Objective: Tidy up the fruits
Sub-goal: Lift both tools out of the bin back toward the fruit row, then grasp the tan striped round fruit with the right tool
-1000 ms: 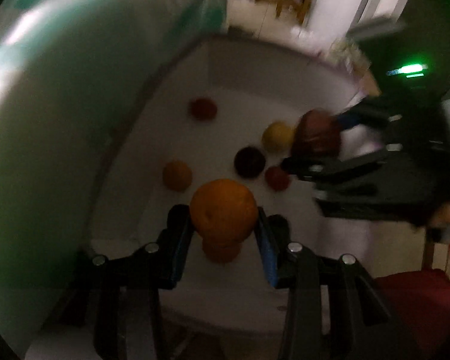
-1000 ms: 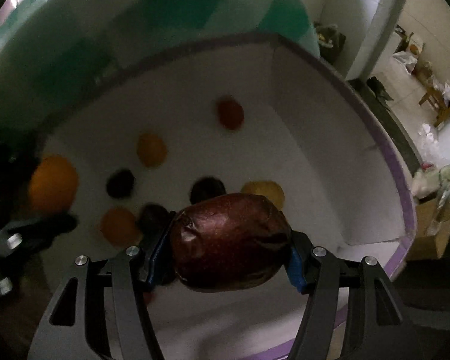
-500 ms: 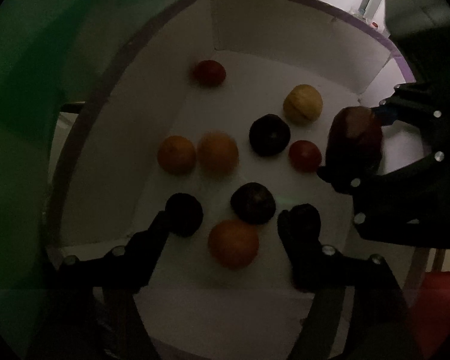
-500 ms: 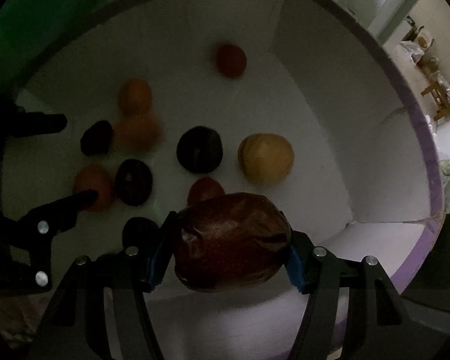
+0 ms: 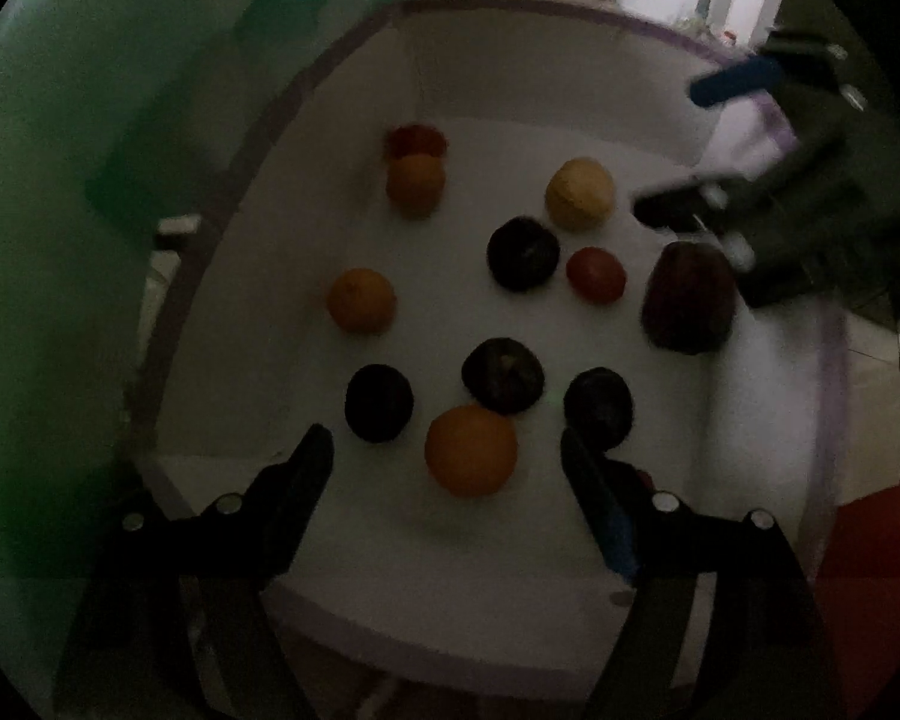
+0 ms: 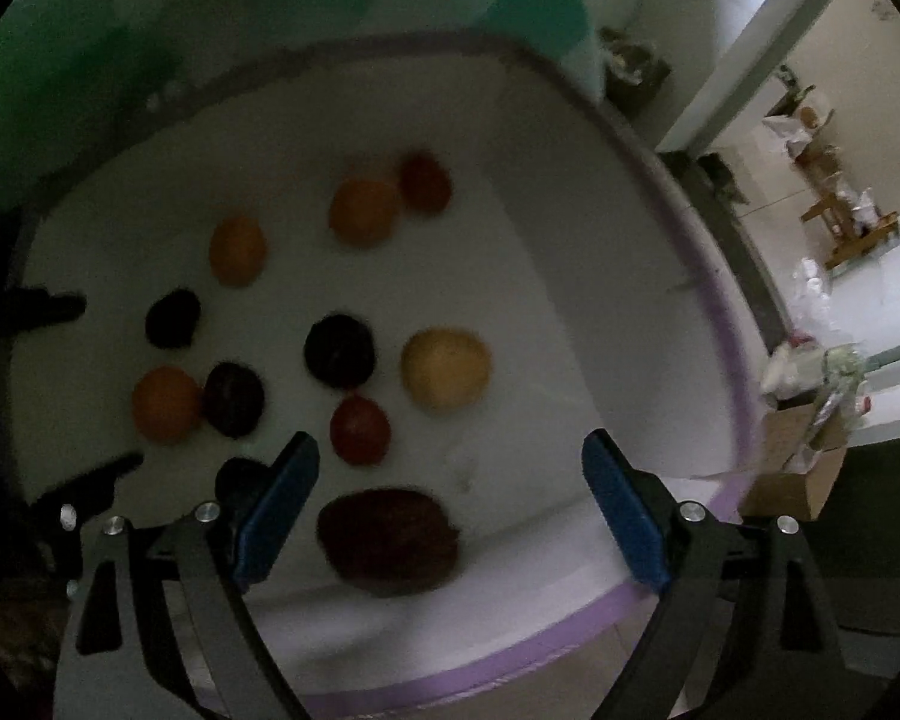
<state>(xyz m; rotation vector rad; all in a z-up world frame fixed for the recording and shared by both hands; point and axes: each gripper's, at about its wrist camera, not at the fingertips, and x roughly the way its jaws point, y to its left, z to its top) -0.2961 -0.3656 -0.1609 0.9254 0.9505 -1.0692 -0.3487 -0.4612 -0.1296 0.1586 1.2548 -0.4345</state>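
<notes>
**Both grippers open above the fruit box**

You worked over a large white box (image 6: 570,312) with a purple rim, and all the fruits lay on its floor. Beside it stood a green and white wall (image 5: 60,240), the biggest thing in the left wrist view.

Your right gripper (image 6: 450,462) pointed down into the box and its jaws were opening, already very wide. The big dark red fruit (image 6: 390,540) lay on the floor between the blue pads, but the pads did not touch it. In the left wrist view the same fruit (image 5: 687,300) was near the right wall of the box, just under that gripper (image 5: 720,144) (this part was blurred).

Your left gripper (image 5: 447,444) also stood with its jaws apart and gripped nothing. An orange (image 5: 471,450) lay on the floor between the fingers, free of them.

The smaller fruits were spread over the floor: a yellow fruit (image 6: 446,367), two more oranges (image 6: 364,210) (image 6: 237,250), and four dark round fruits (image 5: 522,252) (image 5: 502,375) (image 5: 379,402) (image 5: 598,402). A small red fruit (image 6: 360,429) lay just beside the yellow one. Another red fruit (image 6: 426,181) was at the far end, touching an orange.
</notes>
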